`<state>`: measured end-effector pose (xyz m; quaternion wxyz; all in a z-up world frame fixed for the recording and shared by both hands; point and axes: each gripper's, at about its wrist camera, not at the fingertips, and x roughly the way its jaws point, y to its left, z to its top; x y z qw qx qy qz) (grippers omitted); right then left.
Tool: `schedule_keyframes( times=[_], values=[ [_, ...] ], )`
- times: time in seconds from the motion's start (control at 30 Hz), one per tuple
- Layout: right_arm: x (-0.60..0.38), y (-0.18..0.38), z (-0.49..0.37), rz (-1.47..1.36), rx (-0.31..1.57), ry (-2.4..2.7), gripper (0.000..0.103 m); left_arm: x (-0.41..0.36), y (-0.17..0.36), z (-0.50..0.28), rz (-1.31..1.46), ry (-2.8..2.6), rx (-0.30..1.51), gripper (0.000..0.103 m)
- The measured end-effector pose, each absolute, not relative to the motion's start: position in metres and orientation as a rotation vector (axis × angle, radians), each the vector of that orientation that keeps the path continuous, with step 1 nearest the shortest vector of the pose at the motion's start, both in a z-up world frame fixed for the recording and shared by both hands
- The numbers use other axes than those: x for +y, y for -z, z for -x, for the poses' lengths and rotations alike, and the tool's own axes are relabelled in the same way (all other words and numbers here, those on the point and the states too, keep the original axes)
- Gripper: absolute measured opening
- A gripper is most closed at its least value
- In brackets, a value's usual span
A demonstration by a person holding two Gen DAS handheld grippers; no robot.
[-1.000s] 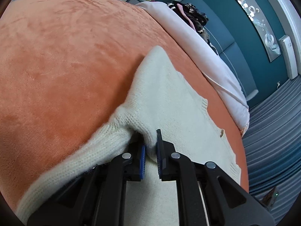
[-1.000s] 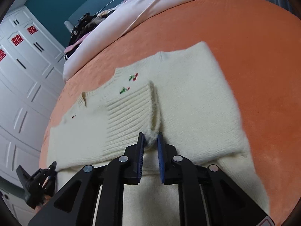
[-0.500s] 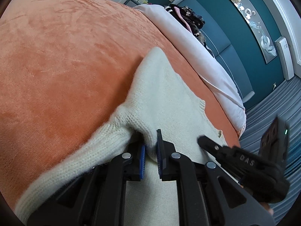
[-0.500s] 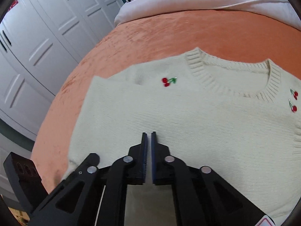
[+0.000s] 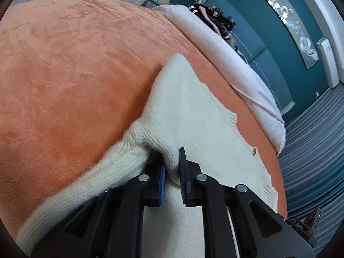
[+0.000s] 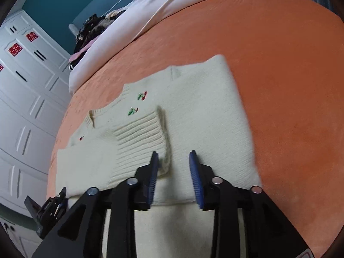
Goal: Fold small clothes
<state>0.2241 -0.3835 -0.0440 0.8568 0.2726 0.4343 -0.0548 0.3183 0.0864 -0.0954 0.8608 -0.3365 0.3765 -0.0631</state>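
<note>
- Cream sweater [image 6: 200, 116] lies on the orange bed [image 6: 290, 68], sleeve cuff [image 6: 142, 142] folded across the chest.
- Left gripper [image 5: 173, 172]: jaws clamped on a sweater fold at 6 o'clock. A pull here could drag the flattened body out of line.
- Right gripper [image 6: 174, 172]: jaws apart, holding nothing; left blade beside the cuff edge and could snag and undo the fold.

The right claw [image 6: 173, 178] has let go of the ribbed cuff [image 6: 139, 133]; its jaws now stand wide apart over the sweater [image 6: 204, 107].
</note>
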Motion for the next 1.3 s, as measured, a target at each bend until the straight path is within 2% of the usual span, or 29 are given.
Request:
schedule_keyframes(
  times=[0.17, 0.23, 0.37, 0.47, 0.5, 0.57, 0.63, 0.7, 0.8, 0.87, 1.03, 1.07, 1.2, 1.3],
  values=[
    [-0.361, 0.030, -0.240, -0.595, 0.882, 0.059, 0.042, 0.092, 0.066, -0.323, 0.750, 0.088, 0.795, 0.018],
    [-0.358, 0.027, -0.246, -0.564, 0.899, 0.055, 0.007, 0.093, 0.063, -0.333, 0.720, 0.060, 0.840, 0.018],
    [-0.372, 0.005, -0.225, -0.597, 0.785, 0.038, 0.008, 0.095, 0.059, -0.337, 0.635, 0.067, 0.884, 0.020],
    [-0.376, 0.046, -0.227, -0.524, 0.942, 0.100, 0.008, 0.092, 0.072, -0.330, 0.559, 0.078, 0.908, 0.020],
    [-0.376, 0.052, -0.224, -0.517, 0.930, 0.093, 0.007, 0.092, 0.078, -0.327, 0.561, 0.087, 0.906, 0.020],
    [-0.374, 0.036, -0.219, -0.510, 0.896, 0.144, 0.009, 0.093, 0.078, -0.321, 0.547, 0.092, 0.877, 0.021],
    [-0.362, 0.008, -0.217, -0.442, 0.822, 0.200, 0.015, 0.090, 0.070, -0.317, 0.515, 0.069, 0.888, 0.022],
    [-0.336, -0.017, -0.226, -0.381, 0.761, 0.147, 0.016, 0.089, 0.052, -0.307, 0.501, 0.041, 0.893, 0.028],
    [-0.276, -0.025, -0.268, -0.304, 0.802, -0.022, 0.016, 0.085, 0.013, -0.292, 0.504, 0.065, 0.777, 0.045],
    [-0.234, -0.013, -0.301, -0.284, 0.837, -0.108, 0.016, 0.071, -0.004, -0.305, 0.466, 0.086, 0.735, 0.060],
    [-0.194, 0.042, -0.355, -0.294, 1.002, -0.130, 0.014, 0.042, 0.032, -0.384, 0.374, 0.057, 0.886, 0.060],
    [-0.207, 0.047, -0.354, -0.321, 0.995, -0.120, 0.000, 0.042, 0.041, -0.393, 0.335, 0.020, 0.910, 0.059],
    [-0.291, 0.050, -0.314, -0.425, 0.930, -0.044, 0.000, 0.061, 0.064, -0.397, 0.324, 0.029, 0.907, 0.056],
    [-0.350, 0.043, -0.287, -0.488, 0.901, 0.043, 0.000, 0.053, 0.069, -0.390, 0.218, 0.055, 0.868, 0.056]
  ],
)
